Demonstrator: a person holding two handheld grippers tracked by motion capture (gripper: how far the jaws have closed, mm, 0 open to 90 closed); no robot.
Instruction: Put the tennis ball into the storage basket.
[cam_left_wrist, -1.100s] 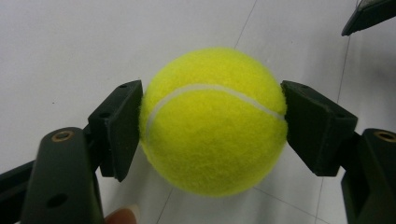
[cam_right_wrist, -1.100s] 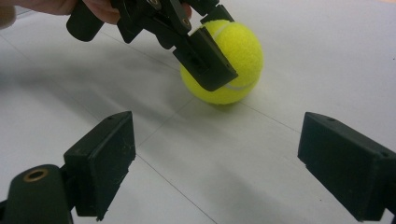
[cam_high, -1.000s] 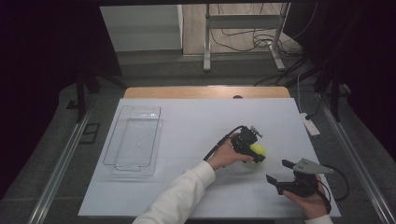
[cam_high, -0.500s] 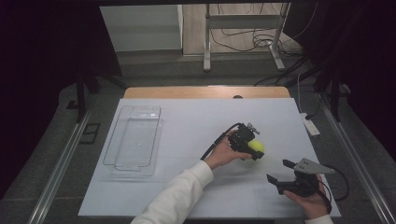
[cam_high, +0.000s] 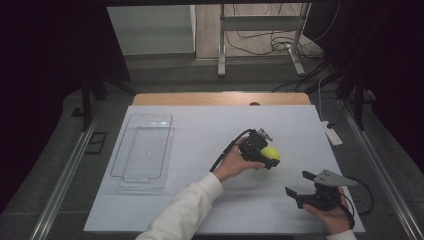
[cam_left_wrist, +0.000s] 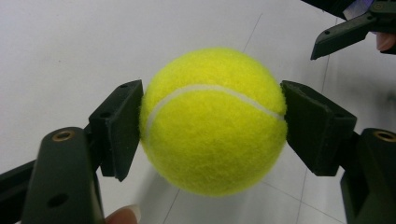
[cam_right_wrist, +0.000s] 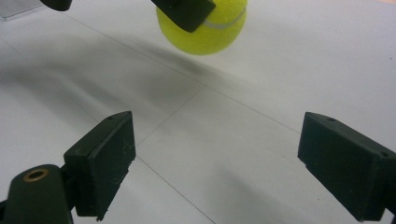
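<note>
A yellow tennis ball (cam_high: 270, 153) hangs a little above the white table, clamped between the two black pads of my left gripper (cam_high: 267, 156). In the left gripper view both pads press the ball (cam_left_wrist: 212, 120) from its sides, and its shadow falls on the table below. My right gripper (cam_high: 296, 186) rests low near the table's front right corner, held in a hand, with its jaws wide apart and nothing between them. The right gripper view shows bare table between its pads and the lifted ball (cam_right_wrist: 205, 28) farther off with the left gripper's jaw in front of it.
A clear plastic tray (cam_high: 144, 149) lies on the left part of the white table (cam_high: 190, 140). A white power strip (cam_high: 332, 133) sits at the right edge. Black cables trail from both grippers. Dark floor and metal stand legs lie beyond the far edge.
My left gripper has risen and shifted slightly away with the ball in it, so the ball now hangs off the table. The right gripper has stayed where it was.
</note>
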